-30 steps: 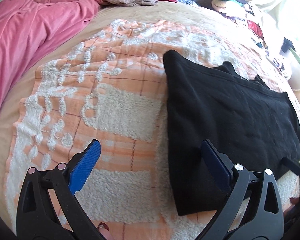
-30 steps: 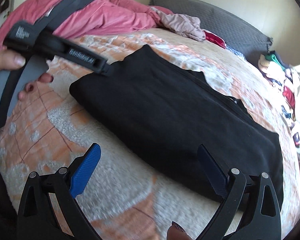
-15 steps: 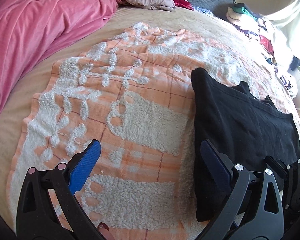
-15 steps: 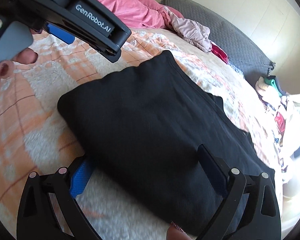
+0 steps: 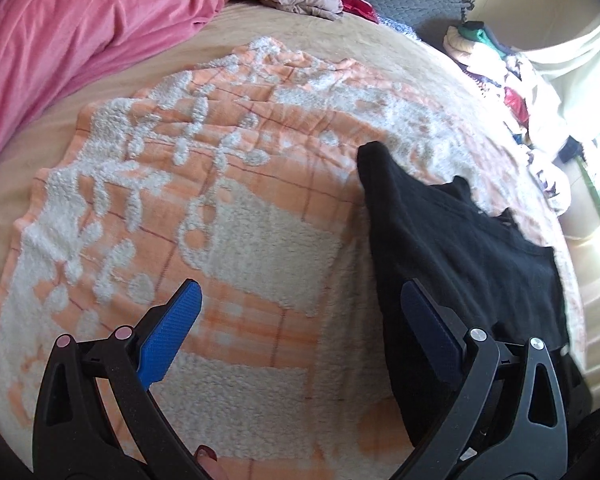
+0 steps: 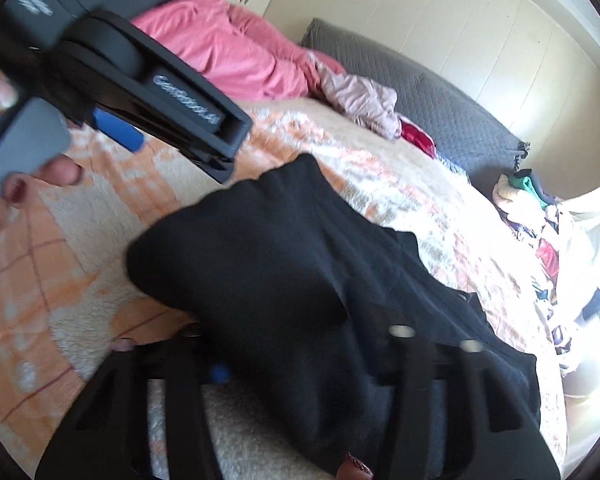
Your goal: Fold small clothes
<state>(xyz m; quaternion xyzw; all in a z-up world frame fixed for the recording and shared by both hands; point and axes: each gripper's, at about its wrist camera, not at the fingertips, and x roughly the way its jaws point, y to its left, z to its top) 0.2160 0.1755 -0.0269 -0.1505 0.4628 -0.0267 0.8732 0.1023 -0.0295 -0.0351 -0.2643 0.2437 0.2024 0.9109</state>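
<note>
The black garment lies partly folded on the orange and white blanket, which covers the bed. The right tool is closing its jaws on the near edge of the garment, and the cloth is bunched up between them. The left tool stands wide open over the blanket just beside the garment, and it holds nothing.

In my judgement the step in hand is to grip the near edge and carry it over for the next fold. To do it well, the right tool should catch all layers of the edge together, not only the top 1, and lift only after the jaws press firmly. The left tool could take the other part of the same edge, so that the 2 corners travel evenly and the fold line stays straight. The cloth is soft and thick, so it may slip or sag when it is lifted.

The right wrist view is blurred, and the garment covers the pads of the right tool, so I cannot tell how much cloth is caught. The near part of the garment is cut off behind the tools in both views.
</note>
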